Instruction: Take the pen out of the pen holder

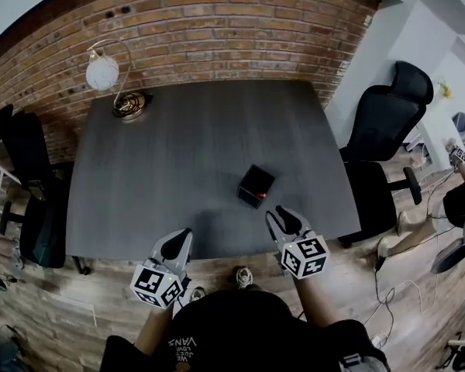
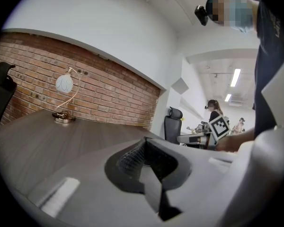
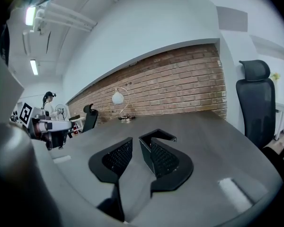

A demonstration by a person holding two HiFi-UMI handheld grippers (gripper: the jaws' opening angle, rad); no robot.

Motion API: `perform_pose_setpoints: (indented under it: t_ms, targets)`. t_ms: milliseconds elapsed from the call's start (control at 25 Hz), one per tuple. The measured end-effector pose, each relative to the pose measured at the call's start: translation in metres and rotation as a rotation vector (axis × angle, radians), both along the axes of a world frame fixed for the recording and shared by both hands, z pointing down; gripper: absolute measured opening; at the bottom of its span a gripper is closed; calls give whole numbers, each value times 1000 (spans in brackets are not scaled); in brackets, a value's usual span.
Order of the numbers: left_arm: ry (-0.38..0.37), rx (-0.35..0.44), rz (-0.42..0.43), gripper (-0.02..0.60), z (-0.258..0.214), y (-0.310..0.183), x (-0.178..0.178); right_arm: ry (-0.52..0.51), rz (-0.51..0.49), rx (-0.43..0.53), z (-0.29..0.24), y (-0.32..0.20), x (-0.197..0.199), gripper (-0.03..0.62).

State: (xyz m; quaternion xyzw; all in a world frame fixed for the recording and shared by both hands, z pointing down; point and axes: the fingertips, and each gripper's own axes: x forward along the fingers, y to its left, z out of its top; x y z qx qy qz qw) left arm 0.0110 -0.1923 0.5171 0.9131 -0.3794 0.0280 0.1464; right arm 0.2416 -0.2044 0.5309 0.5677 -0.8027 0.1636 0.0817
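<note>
A black square pen holder stands on the dark grey table, near its front right part. A reddish strip shows at the holder's near lower edge; I see no pen sticking out above its rim. My right gripper hovers at the table's front edge just short of the holder, open by a narrow gap. In the right gripper view the holder shows straight ahead past the right gripper. My left gripper is at the front edge further left, shut and holding nothing. The left gripper points across the bare table.
A desk lamp with a white globe stands at the table's far left corner, before a brick wall. Black office chairs stand at the right and left. Another person stands in the distance.
</note>
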Motion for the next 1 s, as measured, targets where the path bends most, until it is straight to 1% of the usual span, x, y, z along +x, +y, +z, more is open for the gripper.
perform_pose_setpoints:
  t_ms: [280,560,760,1000]
  targets:
    - [5,-14,-64,54,5,0,4,65,-76,10,5,-28,1,115]
    - [-3,-27,-129,54,9,-2,-9,127,-130,6,16,-50,-5,115]
    - [-4,-34,-165,54,10,-2,-15,143,-150,-11,26,-58,-9,117]
    - [-6,-42,-181,54,13,-1,-16,151,-145,-24,39,-62,-9,115]
